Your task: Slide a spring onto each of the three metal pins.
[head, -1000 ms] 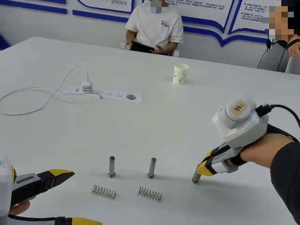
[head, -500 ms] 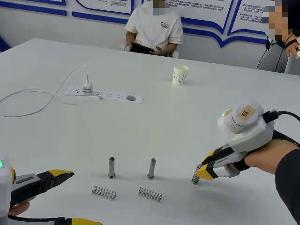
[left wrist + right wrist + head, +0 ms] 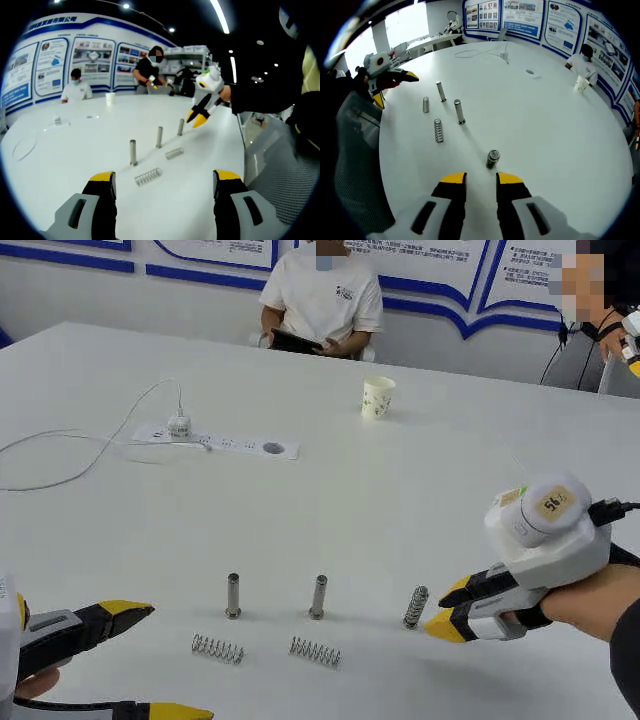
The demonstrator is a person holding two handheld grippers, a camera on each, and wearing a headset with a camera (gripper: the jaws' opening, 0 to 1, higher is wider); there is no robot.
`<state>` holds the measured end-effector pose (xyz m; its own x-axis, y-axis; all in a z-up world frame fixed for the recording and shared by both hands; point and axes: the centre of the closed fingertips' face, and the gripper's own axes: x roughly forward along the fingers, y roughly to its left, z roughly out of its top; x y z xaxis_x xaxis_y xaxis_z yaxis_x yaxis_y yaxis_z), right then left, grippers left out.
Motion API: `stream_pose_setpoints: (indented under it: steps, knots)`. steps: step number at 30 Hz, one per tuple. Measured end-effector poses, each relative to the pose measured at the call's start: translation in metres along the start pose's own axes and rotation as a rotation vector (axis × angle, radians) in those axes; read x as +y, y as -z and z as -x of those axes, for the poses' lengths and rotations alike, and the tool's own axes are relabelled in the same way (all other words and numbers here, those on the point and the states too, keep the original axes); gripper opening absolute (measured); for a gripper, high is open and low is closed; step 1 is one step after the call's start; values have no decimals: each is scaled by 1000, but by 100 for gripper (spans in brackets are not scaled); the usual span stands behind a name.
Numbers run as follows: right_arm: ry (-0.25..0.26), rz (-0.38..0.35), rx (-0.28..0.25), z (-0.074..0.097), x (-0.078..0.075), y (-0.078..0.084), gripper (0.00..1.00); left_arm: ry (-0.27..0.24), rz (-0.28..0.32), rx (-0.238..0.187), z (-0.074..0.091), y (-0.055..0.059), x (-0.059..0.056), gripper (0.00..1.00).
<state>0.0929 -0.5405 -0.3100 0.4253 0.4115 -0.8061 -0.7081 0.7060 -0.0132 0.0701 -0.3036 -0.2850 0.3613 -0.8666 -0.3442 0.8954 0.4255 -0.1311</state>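
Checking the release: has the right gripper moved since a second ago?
Yes. The right gripper has drawn back to the right of the spring-covered pin; it was on the pin earlier and is now apart from it.

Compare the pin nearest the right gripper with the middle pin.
The right pin wears a spring coiled around its shaft; the middle pin is bare and smooth. The right pin stands just ahead of the right gripper; the middle pin stands farther from it, with a loose spring lying flat in front of it. Both stand on end on the white table.
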Motion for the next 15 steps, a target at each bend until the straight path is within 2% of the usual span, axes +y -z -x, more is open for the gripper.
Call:
stream_pose_setpoints:
  steps: [15]
  knots:
    - [-33, -10, -31, -3, 28, 5, 24, 5, -3, 0, 0, 0, 0, 81]
